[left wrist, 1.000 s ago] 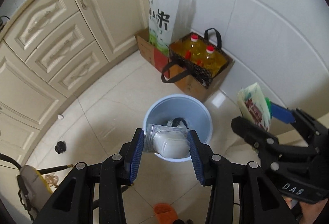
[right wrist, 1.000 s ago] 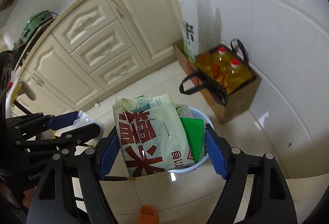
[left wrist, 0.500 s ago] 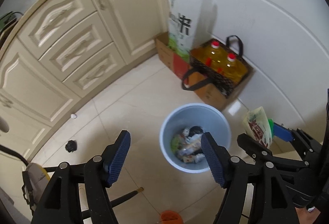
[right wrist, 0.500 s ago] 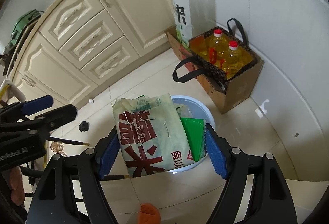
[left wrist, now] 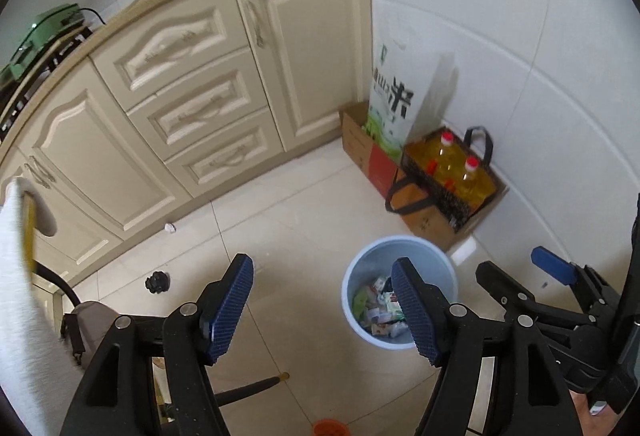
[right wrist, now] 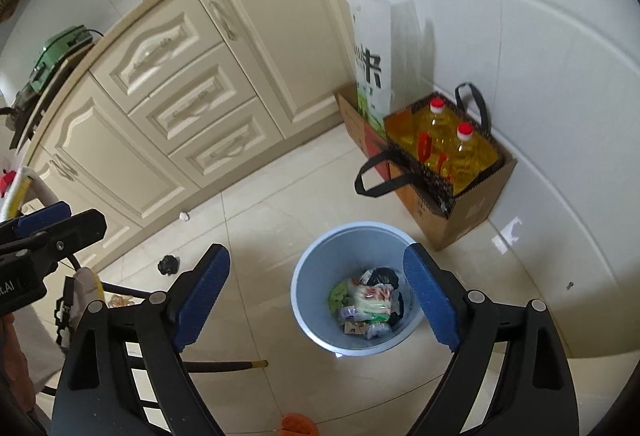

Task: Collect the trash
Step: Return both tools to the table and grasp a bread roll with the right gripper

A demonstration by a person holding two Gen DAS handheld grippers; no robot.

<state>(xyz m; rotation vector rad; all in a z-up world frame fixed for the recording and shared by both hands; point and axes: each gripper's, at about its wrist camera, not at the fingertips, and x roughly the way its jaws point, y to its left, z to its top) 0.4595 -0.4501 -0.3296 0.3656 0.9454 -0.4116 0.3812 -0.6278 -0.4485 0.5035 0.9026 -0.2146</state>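
Observation:
A pale blue trash bin (left wrist: 362, 272) stands on the tiled floor, with several wrappers and packets (right wrist: 366, 306) lying in it; it also shows in the right wrist view (right wrist: 316, 272). My left gripper (left wrist: 322, 302) is open and empty, held high above the floor, left of the bin. My right gripper (right wrist: 316, 296) is open and empty, high over the bin. The right gripper also shows at the right edge of the left wrist view (left wrist: 532, 276), and the left gripper at the left edge of the right wrist view (right wrist: 60, 220).
Cream cabinets (left wrist: 192, 104) line the left. A cardboard box with two oil bottles (right wrist: 444, 152) and a tall rice bag (right wrist: 370, 64) stand by the white wall. A small black object (left wrist: 157, 282), a white scrap (left wrist: 170, 227), a chair and a stick (right wrist: 224, 366) are on the floor.
The left gripper opened and dropped its white packet into the bin, then rose and pulled back. The right gripper opened and let go of its printed bag, which now lies in the bin.

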